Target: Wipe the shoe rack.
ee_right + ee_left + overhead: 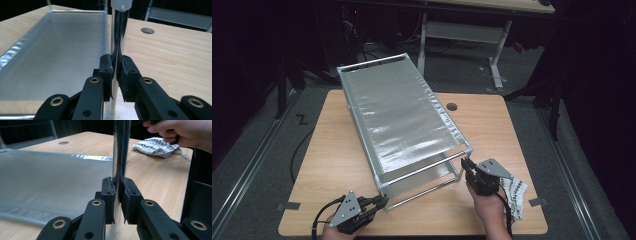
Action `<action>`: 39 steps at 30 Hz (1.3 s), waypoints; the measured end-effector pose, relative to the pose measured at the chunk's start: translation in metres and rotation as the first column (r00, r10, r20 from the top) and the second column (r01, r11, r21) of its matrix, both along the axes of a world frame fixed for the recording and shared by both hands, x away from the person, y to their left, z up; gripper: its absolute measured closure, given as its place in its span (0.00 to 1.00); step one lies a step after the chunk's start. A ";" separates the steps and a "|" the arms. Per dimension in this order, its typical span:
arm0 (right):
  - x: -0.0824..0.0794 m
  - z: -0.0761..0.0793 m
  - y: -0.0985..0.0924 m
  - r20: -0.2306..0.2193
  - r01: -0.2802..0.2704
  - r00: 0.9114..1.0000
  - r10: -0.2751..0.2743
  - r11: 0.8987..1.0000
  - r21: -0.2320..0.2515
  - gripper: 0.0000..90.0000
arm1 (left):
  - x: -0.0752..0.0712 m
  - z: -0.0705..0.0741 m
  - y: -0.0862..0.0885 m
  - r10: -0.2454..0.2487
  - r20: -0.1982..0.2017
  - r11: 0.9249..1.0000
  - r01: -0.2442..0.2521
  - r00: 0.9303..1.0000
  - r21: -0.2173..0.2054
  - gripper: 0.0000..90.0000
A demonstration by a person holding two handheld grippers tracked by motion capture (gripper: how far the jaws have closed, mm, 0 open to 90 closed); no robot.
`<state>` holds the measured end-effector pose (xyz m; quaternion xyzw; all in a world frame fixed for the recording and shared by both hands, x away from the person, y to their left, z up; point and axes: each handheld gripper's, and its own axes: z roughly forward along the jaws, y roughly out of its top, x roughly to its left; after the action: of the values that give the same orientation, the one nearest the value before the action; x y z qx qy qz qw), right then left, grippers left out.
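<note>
Rack (404,112) held by two near legs on table (327,165).
Left gripper (381,202) and right gripper (466,165) each pinching a leg (cloth (516,192) near right).

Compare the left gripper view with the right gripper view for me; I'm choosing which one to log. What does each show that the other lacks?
Left gripper view: a patterned cloth on the table and a hand above it. Right gripper view: the white cap on top of the post and the rack's far end rail. Both: black jaws shut on a chrome post of the rack, the mesh shelf, the wooden table and its cable hole.
</note>
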<state>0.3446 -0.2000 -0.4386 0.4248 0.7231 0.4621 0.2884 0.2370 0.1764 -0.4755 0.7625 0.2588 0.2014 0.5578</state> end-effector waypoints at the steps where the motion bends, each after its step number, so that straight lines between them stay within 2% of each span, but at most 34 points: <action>1: 0.005 0.000 0.002 -0.002 0.000 1.000 0.000 1.000 -0.003 0.90 | -0.001 0.000 -0.001 -0.005 0.001 1.000 0.005 1.000 0.002 0.90; 4: 0.020 0.001 0.007 -0.007 -0.010 1.000 0.010 1.000 -0.014 0.88 | -0.003 0.000 -0.008 -0.032 0.001 0.999 0.032 0.999 0.004 0.90; 7: 0.025 0.004 0.006 -0.014 0.022 1.000 -0.022 0.999 -0.035 0.73 | -0.001 0.001 -0.014 -0.042 -0.018 0.999 0.042 0.999 -0.006 0.90; 10: 0.010 0.007 -0.006 0.009 0.038 0.999 -0.038 0.999 -0.013 0.64 | 0.004 0.003 -0.024 -0.054 -0.022 0.998 0.054 0.998 0.008 0.90; 12: -0.003 0.006 -0.014 0.001 0.038 0.999 -0.038 0.999 -0.001 0.61 | 0.009 0.004 -0.034 -0.064 -0.030 0.998 0.064 0.998 0.010 0.90; 14: -0.019 0.003 -0.025 0.008 0.052 0.999 -0.052 0.999 0.003 0.60 | 0.015 0.005 -0.049 -0.082 -0.032 0.996 0.082 0.996 0.019 0.90; 18: -0.042 -0.005 -0.041 0.008 0.084 0.996 -0.085 0.996 0.021 0.59 | 0.031 0.008 -0.086 -0.117 -0.036 0.992 0.118 0.992 0.042 0.90; 23: -0.053 -0.016 -0.050 -0.013 0.097 0.995 -0.097 0.995 0.035 0.58 | 0.048 0.008 -0.121 -0.133 -0.024 0.990 0.134 0.991 0.044 0.90; 25: -0.055 -0.020 -0.049 -0.025 0.087 0.996 -0.086 0.996 0.023 0.56 | 0.053 0.007 -0.131 -0.127 -0.025 0.991 0.128 0.992 0.037 0.90; 27: -0.057 -0.021 -0.047 -0.036 0.076 0.997 -0.075 0.997 0.030 0.54 | 0.057 0.007 -0.138 -0.124 -0.028 0.992 0.124 0.992 0.029 0.89; 29: -0.061 -0.021 -0.041 -0.036 0.055 0.998 -0.054 0.998 0.029 0.51 | 0.059 0.006 -0.141 -0.119 -0.038 0.993 0.120 0.992 0.016 0.88; 31: -0.064 -0.021 -0.036 -0.032 0.038 0.999 -0.037 0.999 0.018 0.49 | 0.059 0.005 -0.139 -0.111 -0.048 0.994 0.112 0.993 0.006 0.81; 33: -0.069 -0.022 -0.031 -0.040 0.021 0.999 -0.020 0.999 0.026 0.47 | 0.057 0.006 -0.133 -0.109 -0.053 0.994 0.108 0.993 -0.009 0.75; 35: -0.074 -0.023 -0.025 -0.048 0.002 0.999 0.000 1.000 0.031 0.45 | 0.052 0.006 -0.123 -0.105 -0.056 0.994 0.104 0.993 -0.021 0.71; 39: -0.083 -0.026 -0.009 -0.056 -0.036 0.998 0.037 0.999 0.016 0.43 | 0.040 0.005 -0.095 -0.073 -0.040 0.997 0.073 0.997 -0.011 0.67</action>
<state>0.2615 -0.2093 -0.4651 0.4266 0.7350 0.4606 0.2561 0.2768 0.0818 -0.4706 0.7726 0.2429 0.1644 0.5630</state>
